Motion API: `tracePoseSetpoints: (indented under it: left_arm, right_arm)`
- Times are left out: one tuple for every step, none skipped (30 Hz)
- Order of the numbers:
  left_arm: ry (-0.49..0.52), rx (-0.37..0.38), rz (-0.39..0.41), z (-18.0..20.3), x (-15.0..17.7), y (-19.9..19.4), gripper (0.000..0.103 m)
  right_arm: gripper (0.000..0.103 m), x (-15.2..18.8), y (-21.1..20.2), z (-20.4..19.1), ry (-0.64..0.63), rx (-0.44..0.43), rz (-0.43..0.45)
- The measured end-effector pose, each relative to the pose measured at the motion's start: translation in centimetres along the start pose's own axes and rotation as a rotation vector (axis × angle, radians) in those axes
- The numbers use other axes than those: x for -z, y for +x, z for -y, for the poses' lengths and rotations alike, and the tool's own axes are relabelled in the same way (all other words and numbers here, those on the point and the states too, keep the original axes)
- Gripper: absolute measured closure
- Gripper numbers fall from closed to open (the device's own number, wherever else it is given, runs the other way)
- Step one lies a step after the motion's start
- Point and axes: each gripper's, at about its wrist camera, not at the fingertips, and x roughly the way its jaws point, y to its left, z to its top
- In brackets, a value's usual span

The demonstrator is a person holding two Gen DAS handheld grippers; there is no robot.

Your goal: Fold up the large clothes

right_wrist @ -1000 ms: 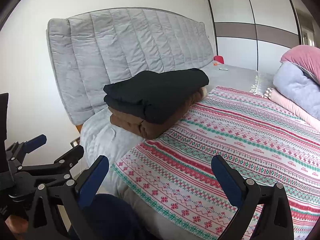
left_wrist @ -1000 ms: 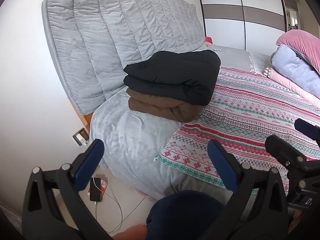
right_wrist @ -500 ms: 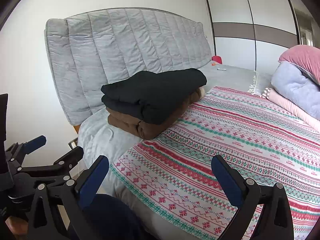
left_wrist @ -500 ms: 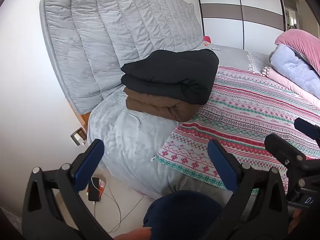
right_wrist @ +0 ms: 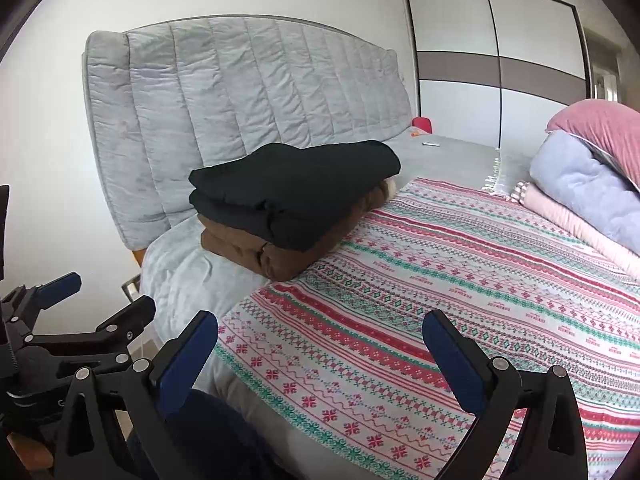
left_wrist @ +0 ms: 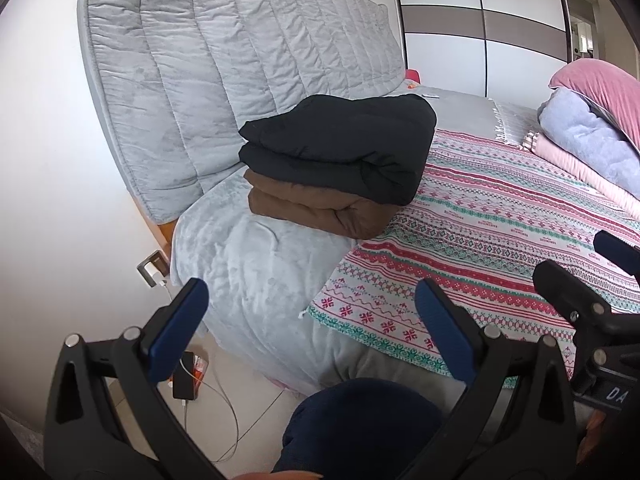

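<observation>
A folded black garment (left_wrist: 344,148) (right_wrist: 292,192) lies on top of a folded brown garment (left_wrist: 316,210) (right_wrist: 248,248), stacked at the head of the bed near the grey headboard (left_wrist: 240,68) (right_wrist: 240,104). My left gripper (left_wrist: 312,320) hangs open over the bed's near corner, well short of the stack, with nothing between its blue pads. My right gripper (right_wrist: 320,344) is open too, above the patterned blanket (right_wrist: 460,280) (left_wrist: 500,240). In the right wrist view the left gripper (right_wrist: 80,308) shows at the left edge.
Rolled pink and pale blue bedding (left_wrist: 588,136) (right_wrist: 592,184) lies at the right side of the bed. A wardrobe (right_wrist: 496,68) stands behind. On the floor by the wall are a charger and cables (left_wrist: 188,380). A person's dark-clothed knee (left_wrist: 360,420) is below the left gripper.
Both views have shifted slightly; the stack sits a little lower and nearer in the frames. Both grippers stay open and empty.
</observation>
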Motion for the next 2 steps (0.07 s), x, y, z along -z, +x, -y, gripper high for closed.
tracePoseSetpoints:
  left_arm:
    - [-0.001,0.000,-0.001,0.01,0.01,0.01,0.001]
    - [0.000,-0.001,-0.001,0.01,0.01,0.00,0.001]
  right_arm:
    - [0.000,0.02,-0.03,0.02,0.000,0.002,0.001]
    - [0.000,0.01,-0.05,0.02,0.001,0.004,0.001]
